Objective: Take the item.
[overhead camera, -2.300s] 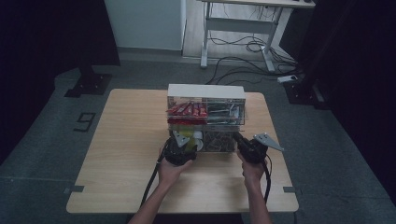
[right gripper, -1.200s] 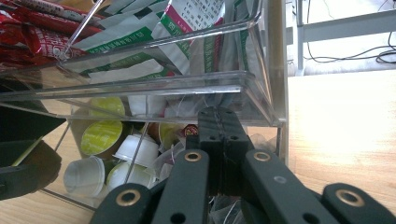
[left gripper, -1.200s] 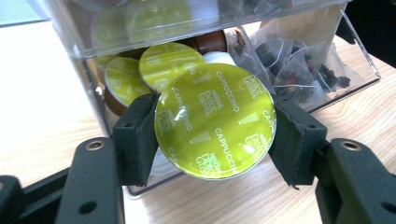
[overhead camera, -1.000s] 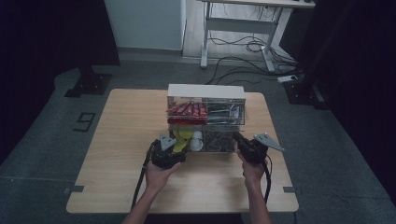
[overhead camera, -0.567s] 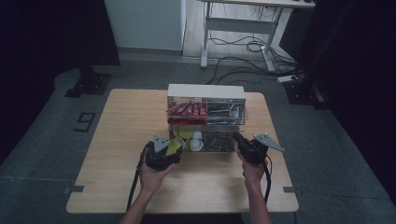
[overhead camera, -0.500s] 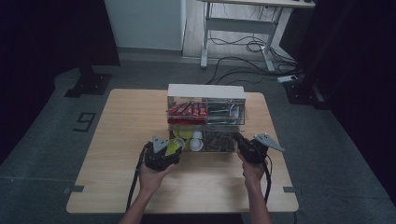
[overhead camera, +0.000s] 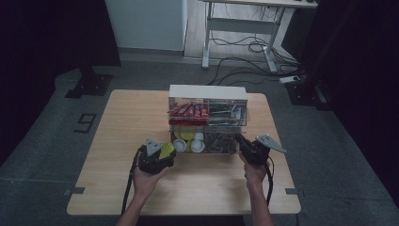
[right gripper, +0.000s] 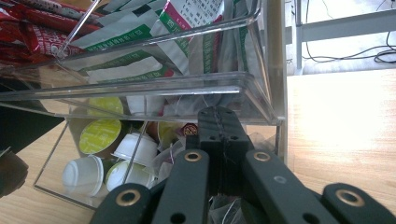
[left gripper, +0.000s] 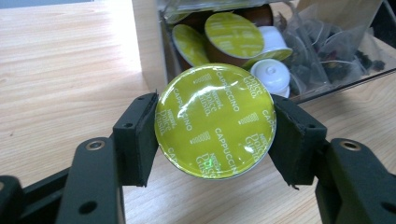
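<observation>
Left gripper (left gripper: 215, 135) jaws clamp cappuccino capsule (left gripper: 215, 120), centre frame, clear of organizer (overhead camera: 207, 120). Right gripper (right gripper: 217, 123) jaws closed, empty, bracing organizer. Next: set capsule on worktop (overhead camera: 117, 122).

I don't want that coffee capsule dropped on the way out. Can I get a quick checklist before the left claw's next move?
1. Capsule clamped between both pads of the left claw: ok.
2. Foil lid intact, facing the camera: ok.
3. Capsule out of the clear organizer: ok.
4. Bare table left of the organizer for setting down: ok.
5. Right claw shut, resting at the organizer's lower bin, apart from the left: ok.
6. Grip firmness: cannot tell.
</observation>
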Demonstrator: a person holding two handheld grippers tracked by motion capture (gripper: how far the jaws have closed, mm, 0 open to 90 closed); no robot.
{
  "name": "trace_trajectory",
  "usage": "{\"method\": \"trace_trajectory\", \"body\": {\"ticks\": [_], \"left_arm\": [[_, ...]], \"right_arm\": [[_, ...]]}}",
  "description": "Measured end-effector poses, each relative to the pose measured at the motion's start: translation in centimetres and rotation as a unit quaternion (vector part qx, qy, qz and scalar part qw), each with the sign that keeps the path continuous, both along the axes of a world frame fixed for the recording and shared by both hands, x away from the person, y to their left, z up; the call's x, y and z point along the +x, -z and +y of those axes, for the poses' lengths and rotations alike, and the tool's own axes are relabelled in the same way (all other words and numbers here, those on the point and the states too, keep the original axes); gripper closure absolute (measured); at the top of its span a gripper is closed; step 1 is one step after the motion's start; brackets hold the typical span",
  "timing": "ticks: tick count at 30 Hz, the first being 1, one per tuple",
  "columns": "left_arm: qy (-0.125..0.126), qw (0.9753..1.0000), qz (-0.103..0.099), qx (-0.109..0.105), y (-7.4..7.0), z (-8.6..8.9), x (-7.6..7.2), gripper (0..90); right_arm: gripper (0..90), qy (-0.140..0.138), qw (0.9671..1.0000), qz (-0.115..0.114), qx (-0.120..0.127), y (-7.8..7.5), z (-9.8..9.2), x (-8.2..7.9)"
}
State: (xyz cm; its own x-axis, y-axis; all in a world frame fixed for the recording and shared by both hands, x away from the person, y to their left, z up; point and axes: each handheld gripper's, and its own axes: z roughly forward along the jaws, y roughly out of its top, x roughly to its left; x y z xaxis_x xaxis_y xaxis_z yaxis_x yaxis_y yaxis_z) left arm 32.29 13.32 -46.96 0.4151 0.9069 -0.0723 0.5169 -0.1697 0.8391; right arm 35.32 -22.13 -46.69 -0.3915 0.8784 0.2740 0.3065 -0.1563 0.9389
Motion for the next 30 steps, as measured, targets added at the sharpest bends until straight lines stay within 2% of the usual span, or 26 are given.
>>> {"method": "trace_trajectory", "body": {"ticks": [12,30], "left_arm": [[-0.019,0.9997,0.011,0.007,0.7,2.3,0.0,38.6],[-0.051,0.9973,0.049,0.020,3.4,5.0,0.7,38.5]], "right_arm": [[89.4,0.000,1.0000,0.001,-0.002,0.1,0.1,0.0],[89.3,0.000,1.0000,0.004,-0.003,0.2,0.1,0.1]]}}
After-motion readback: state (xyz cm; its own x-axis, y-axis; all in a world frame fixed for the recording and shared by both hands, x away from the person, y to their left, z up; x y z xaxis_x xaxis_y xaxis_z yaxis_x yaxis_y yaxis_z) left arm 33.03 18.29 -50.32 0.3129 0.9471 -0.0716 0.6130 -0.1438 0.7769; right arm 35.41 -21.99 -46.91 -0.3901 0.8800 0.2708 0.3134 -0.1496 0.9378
